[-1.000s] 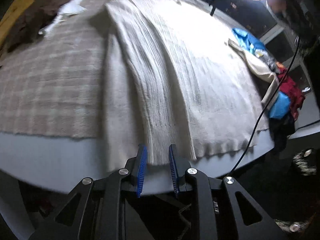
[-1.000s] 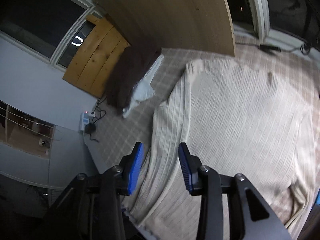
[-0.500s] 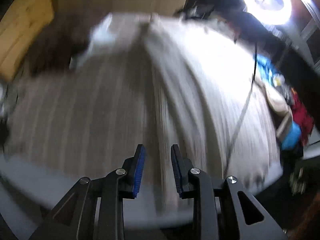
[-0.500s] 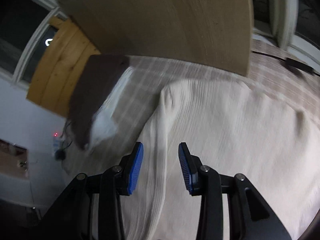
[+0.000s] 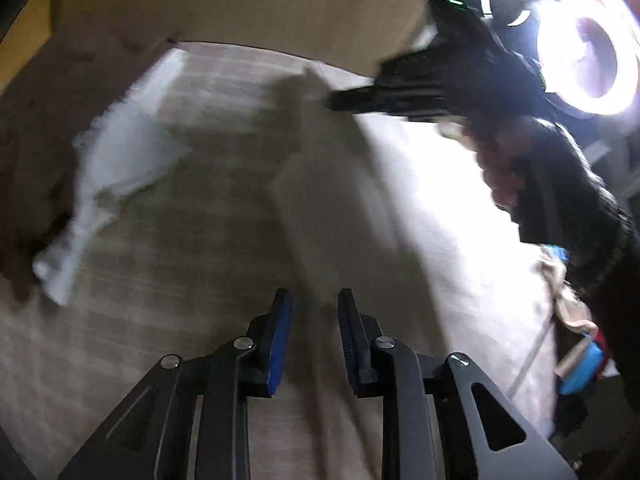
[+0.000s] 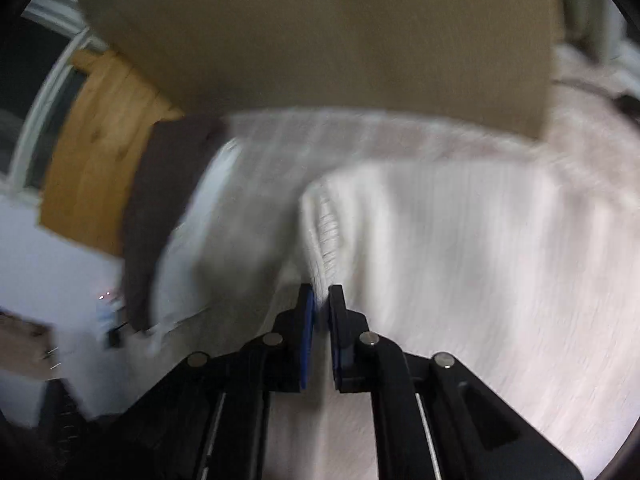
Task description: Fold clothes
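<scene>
A cream ribbed sweater lies spread on a plaid blanket. My right gripper sits at the sweater's raised left edge, shut with the knit fold pinched between its blue pads. In the left wrist view the right gripper shows at the sweater's far corner, held by a hand in a dark sleeve. My left gripper hovers over the sweater's long fold; its jaws are closing, a narrow gap stands between the pads, and nothing is pinched in it. Both views are blurred by motion.
A white garment lies on a dark brown cloth at the left. A wooden headboard stands behind the bed. A bright ring light glares at top right, and a pile of coloured clothes sits at the right edge.
The left gripper has travelled from the sweater's hem up along its fold. The right gripper has come down to the sweater's far left edge and shut on it.
</scene>
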Motion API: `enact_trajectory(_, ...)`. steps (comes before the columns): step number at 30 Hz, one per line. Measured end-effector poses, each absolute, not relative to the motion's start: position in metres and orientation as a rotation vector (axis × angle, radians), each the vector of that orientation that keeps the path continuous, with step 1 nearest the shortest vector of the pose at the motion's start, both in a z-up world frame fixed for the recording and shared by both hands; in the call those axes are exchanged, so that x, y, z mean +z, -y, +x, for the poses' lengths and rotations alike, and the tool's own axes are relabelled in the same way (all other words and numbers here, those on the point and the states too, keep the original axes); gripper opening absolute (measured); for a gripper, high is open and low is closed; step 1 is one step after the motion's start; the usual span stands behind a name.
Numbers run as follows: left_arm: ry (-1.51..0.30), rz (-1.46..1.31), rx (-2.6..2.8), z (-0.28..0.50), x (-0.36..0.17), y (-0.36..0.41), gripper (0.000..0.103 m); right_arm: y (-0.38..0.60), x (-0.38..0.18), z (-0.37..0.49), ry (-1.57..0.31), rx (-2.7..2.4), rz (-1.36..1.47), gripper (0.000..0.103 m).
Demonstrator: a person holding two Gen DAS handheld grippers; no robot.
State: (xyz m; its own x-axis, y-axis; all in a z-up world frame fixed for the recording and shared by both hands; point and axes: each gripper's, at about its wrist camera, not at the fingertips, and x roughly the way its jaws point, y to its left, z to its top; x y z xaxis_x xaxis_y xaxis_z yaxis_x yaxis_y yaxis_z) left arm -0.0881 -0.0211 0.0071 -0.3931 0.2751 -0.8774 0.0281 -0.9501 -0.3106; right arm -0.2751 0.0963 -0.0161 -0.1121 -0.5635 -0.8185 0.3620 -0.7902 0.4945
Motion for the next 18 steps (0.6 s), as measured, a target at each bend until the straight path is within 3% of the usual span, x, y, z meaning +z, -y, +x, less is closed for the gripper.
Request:
enact_trajectory(4,0.380,-1.611,2.498,-0.040,0.036,0.031,0.027,-0.105,-0.005,-0.272,0.219,-1.971,1.587,0.012)
enact_trajectory(9,0.324,-1.649,2.458,0.056,0.060,0.020,0.032,-0.104,0.055,-0.216,0.023,-1.976,1.420,0.038)
enact_trajectory(14,0.473,-1.734,2.311,0.127,0.027,-0.031,0.033,-0.041,0.055,-0.148,-0.347,-1.821,1.394,0.038)
enact_trajectory(18,0.535,-1.755,2.263,0.148,0.000,-0.061,0.033,-0.003,0.029,-0.127,-0.505,-1.790,1.442,0.038)
